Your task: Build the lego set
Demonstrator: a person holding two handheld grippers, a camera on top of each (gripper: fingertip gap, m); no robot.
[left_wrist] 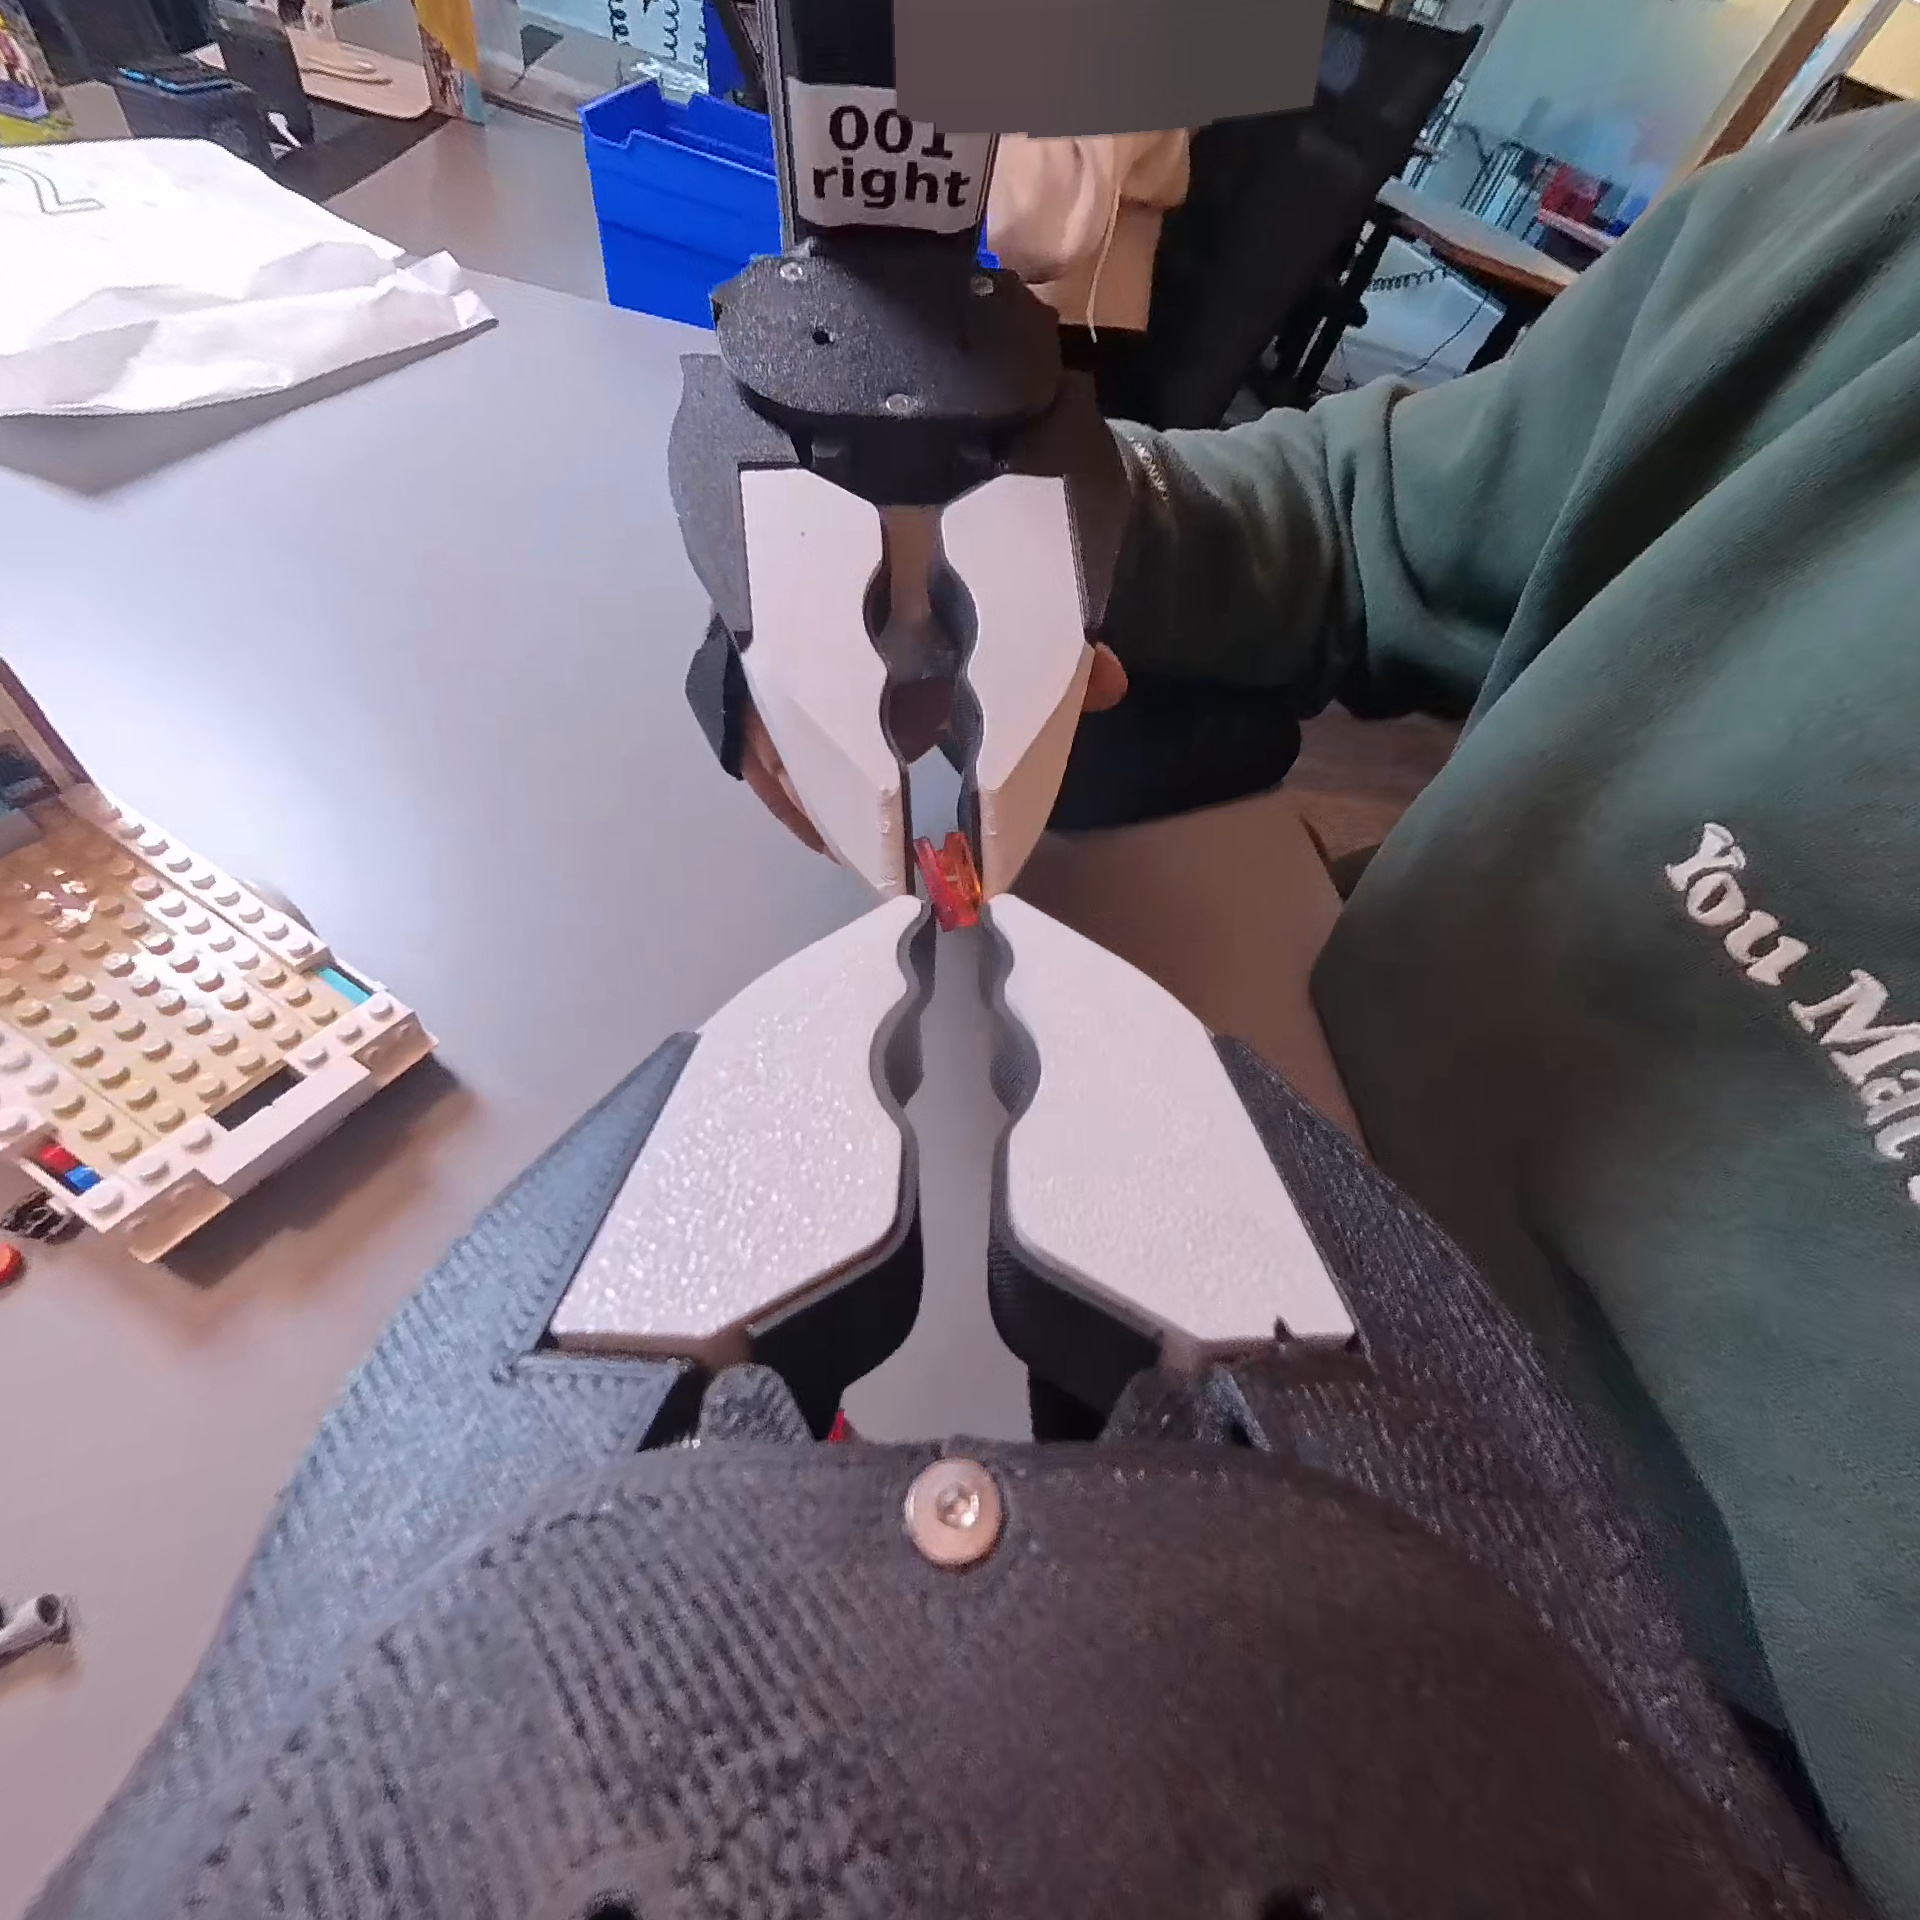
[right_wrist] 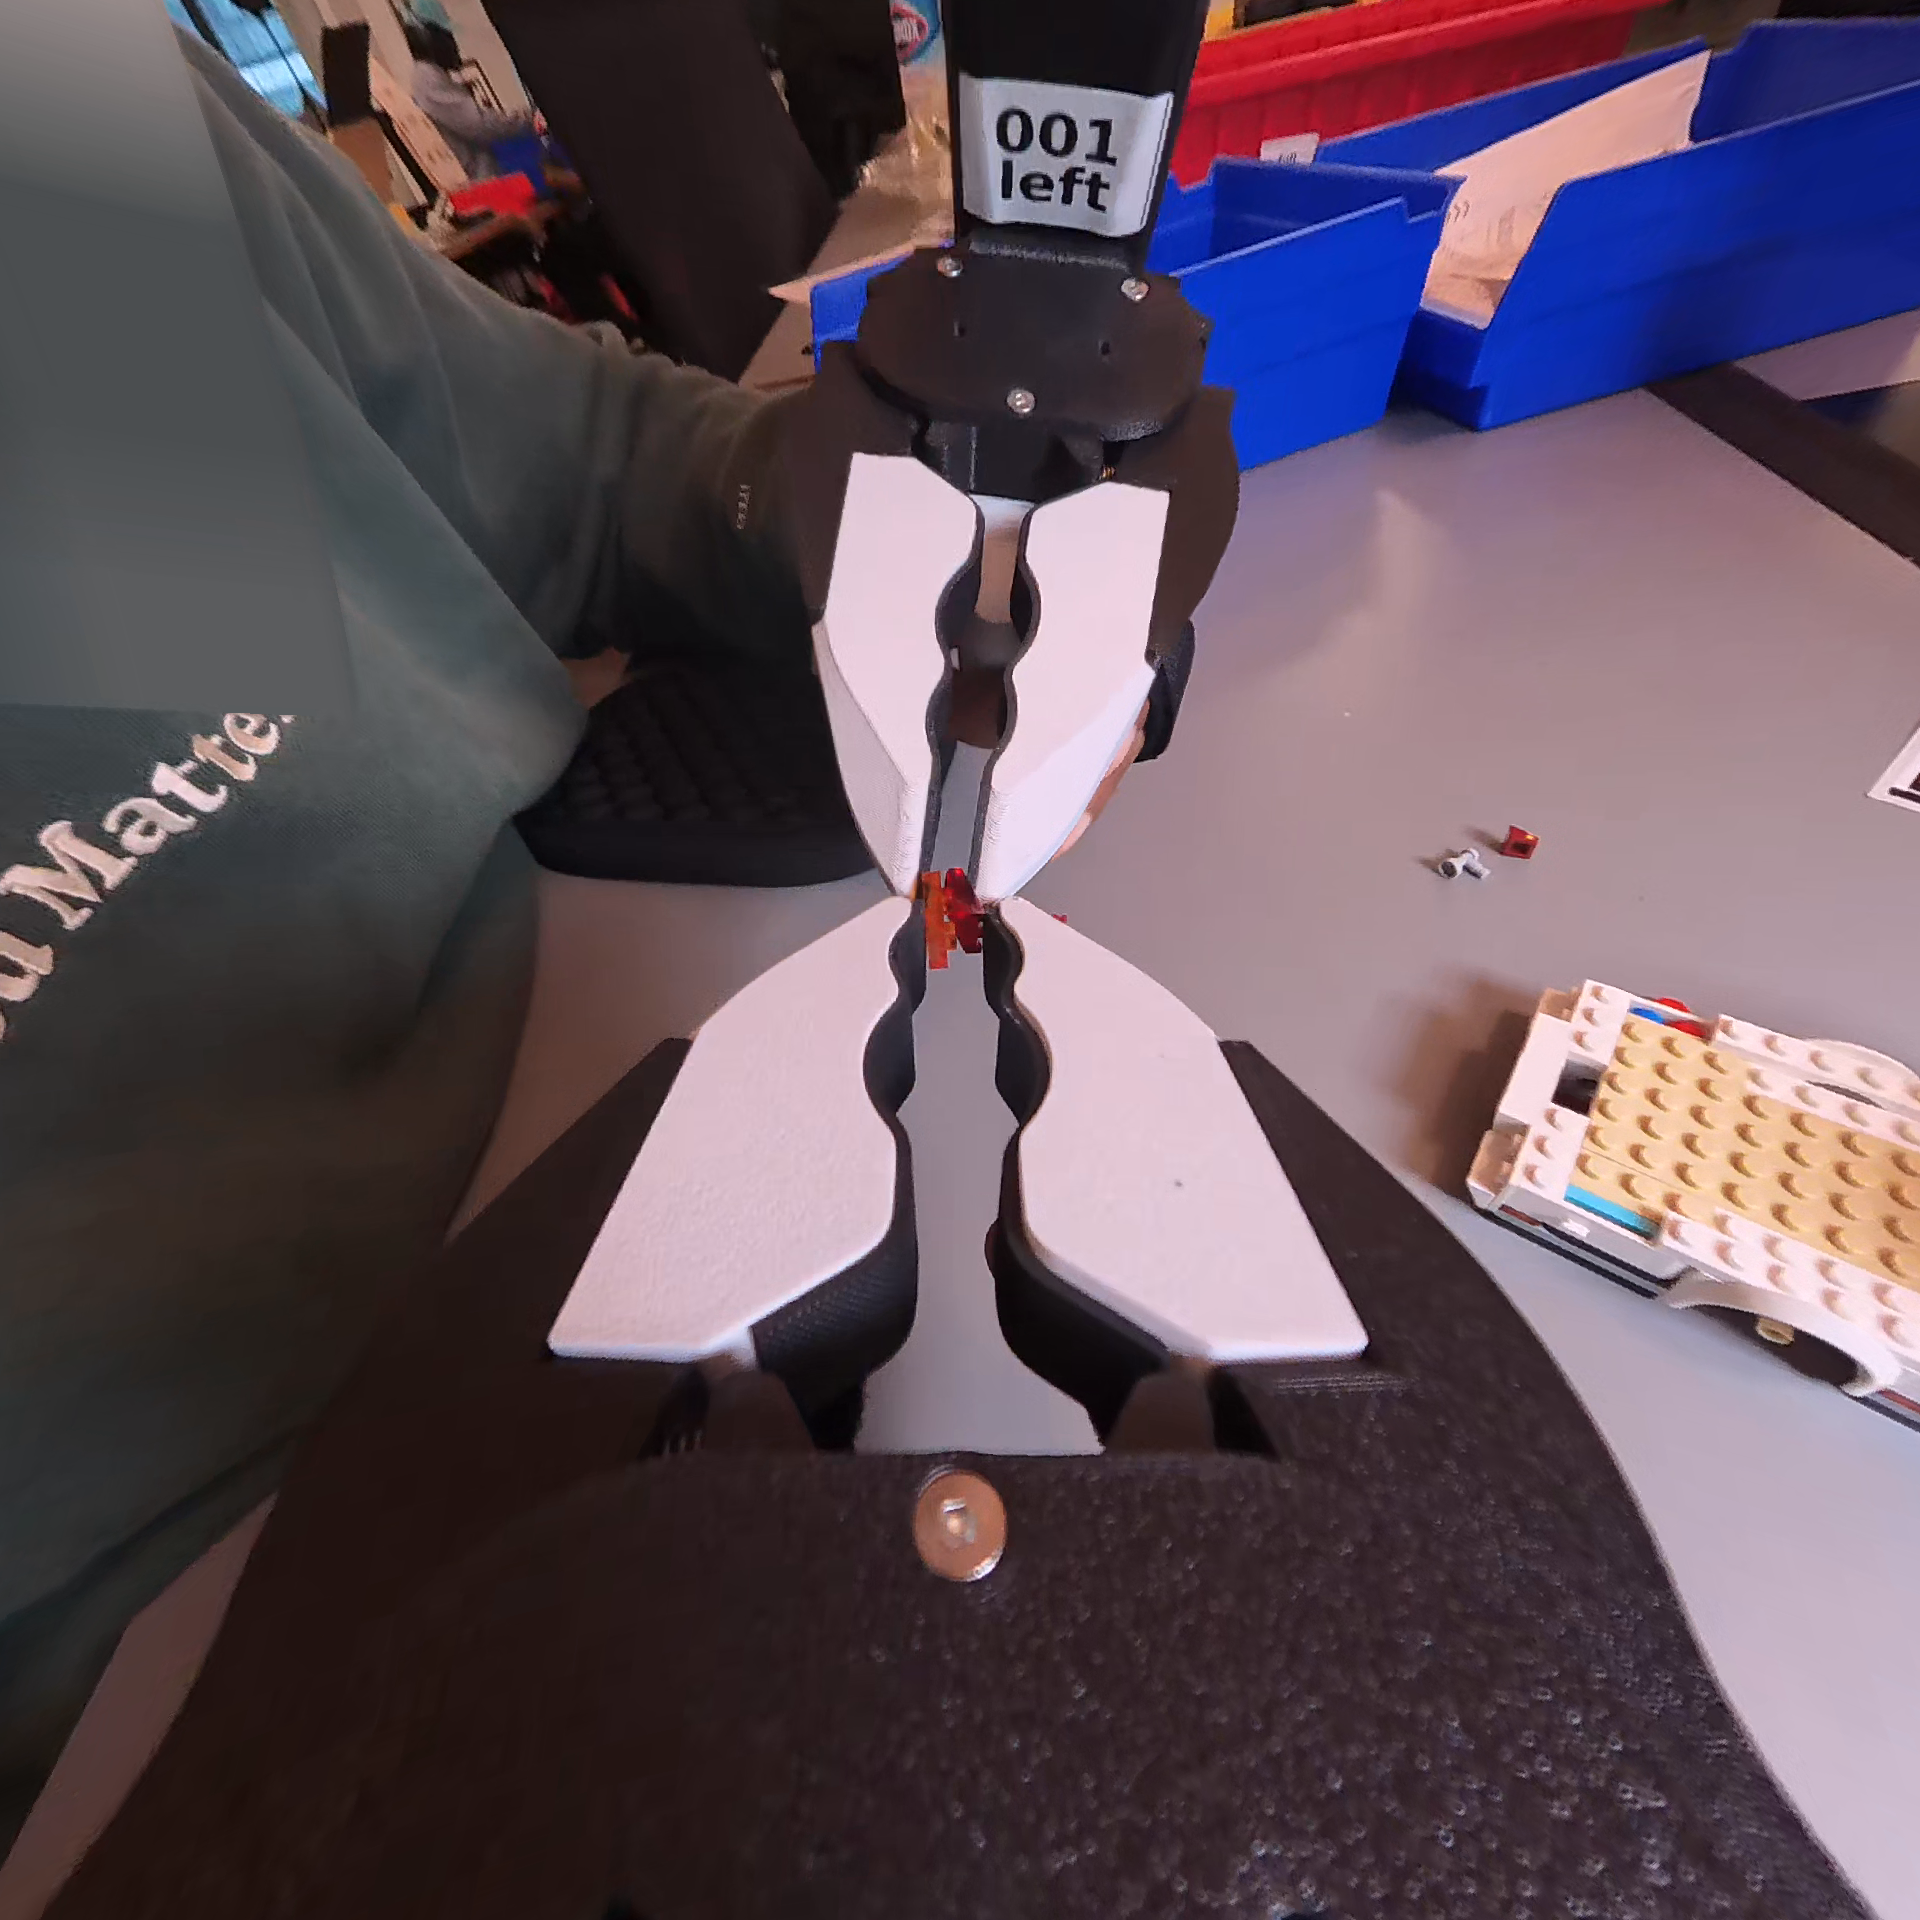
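Tongs (left_wrist: 951, 914) tip-to-tip pinching upright orange piece (left_wrist: 952, 883).

Two grippers meet tip to tip: the left gripper (left_wrist: 954, 914) and the right gripper (right_wrist: 954, 925). One small cluster of red and orange lego pieces (right_wrist: 951, 920) sits between them. One white and tan lego vehicle (right_wrist: 1725, 1174) lies on the table. Two loose small pieces: one grey (right_wrist: 1462, 862), one red (right_wrist: 1519, 842). Three blue bins and one red bin (right_wrist: 1382, 73) stand behind.
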